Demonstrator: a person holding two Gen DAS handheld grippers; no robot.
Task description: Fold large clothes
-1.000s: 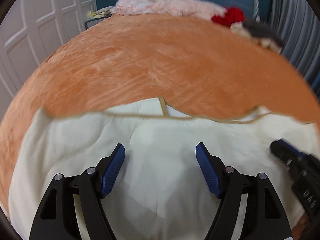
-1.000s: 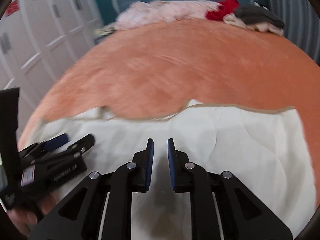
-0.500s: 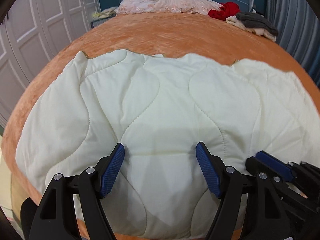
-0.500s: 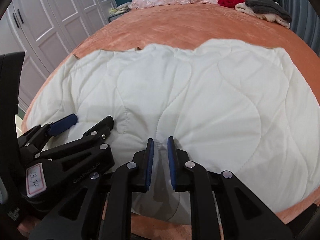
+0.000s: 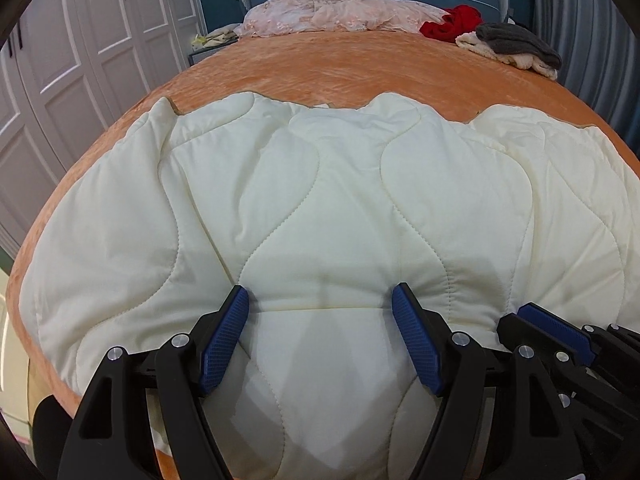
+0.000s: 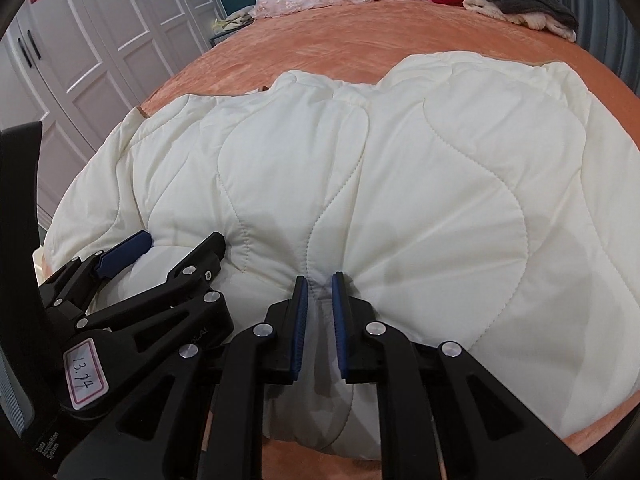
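Lying folded across the near part of the orange bed (image 5: 320, 76), the white quilt (image 5: 320, 200) is reaching the near edge in both views. Left gripper (image 5: 320, 304) is sitting wide open, pads resting on the quilt either side of a shallow crease, nothing pinched between them. Right gripper (image 6: 319, 284) is nearly closed, a small pucker of quilt (image 6: 440, 200) bunching between its blue pads; wrinkles are radiating out from that spot. Left view is showing the quilt's left end and far-left corner, with bare bed (image 6: 320, 40) beside it, plus the right gripper (image 5: 560, 328) poking in at lower right. Right view is showing the quilt's right end and rounded near-right corner, plus the left gripper (image 6: 160, 248) from the side at lower left, with a handwritten label (image 6: 86, 374) on its body. The two grippers are sitting just beside each other at the near edge. Quilt's far edge is running wavy across the bed's middle; beyond it is open orange surface. Along the far end: pink clothes (image 5: 340, 12), a red item (image 5: 452, 22), a grey-and-cream pile (image 5: 512, 44). White wardrobe doors (image 5: 80, 60) are standing at left, close to the bed side.
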